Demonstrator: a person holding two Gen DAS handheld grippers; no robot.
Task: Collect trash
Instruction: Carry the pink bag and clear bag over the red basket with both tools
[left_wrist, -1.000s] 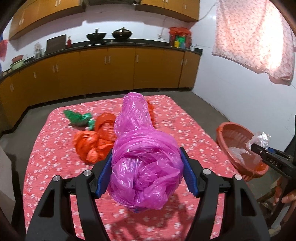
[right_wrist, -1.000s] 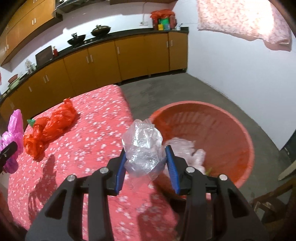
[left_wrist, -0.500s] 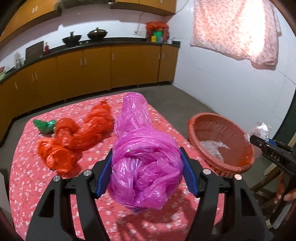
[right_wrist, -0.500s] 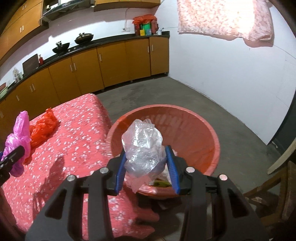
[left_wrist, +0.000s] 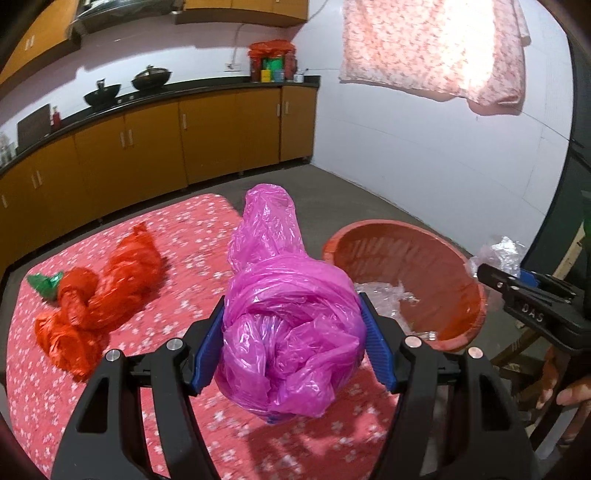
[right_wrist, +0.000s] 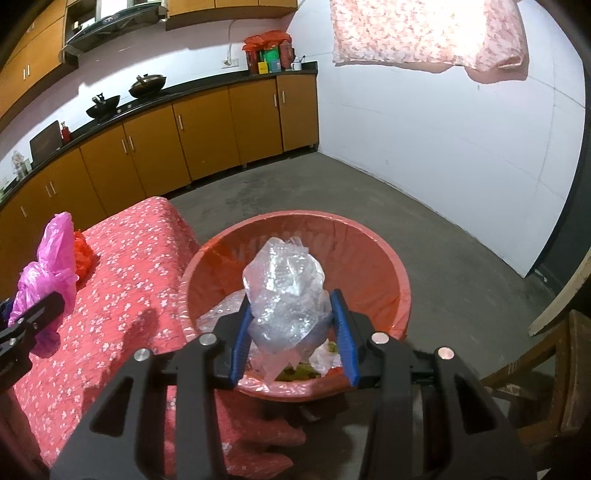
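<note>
Tools both grip trash: left tool (left_wrist: 293, 345) clenches a magenta bag (left_wrist: 288, 332) above the bench (left_wrist: 184, 236); right tool (right_wrist: 291, 328) clasps clear plastic (right_wrist: 286, 291) over the red basin (right_wrist: 399, 280) off the bench's right edge.

Orange kitchen cabinets (left_wrist: 229, 133), grey floor (right_wrist: 443, 258)

left gripper (left_wrist: 291, 347): your jaws are clamped on the pink bag (left_wrist: 284, 314), tilted downward
right gripper (right_wrist: 291, 325): you're pinching the clear plastic wad (right_wrist: 286, 291), angled down
right hand (left_wrist: 565, 391): your fingers curl under the handle
</note>
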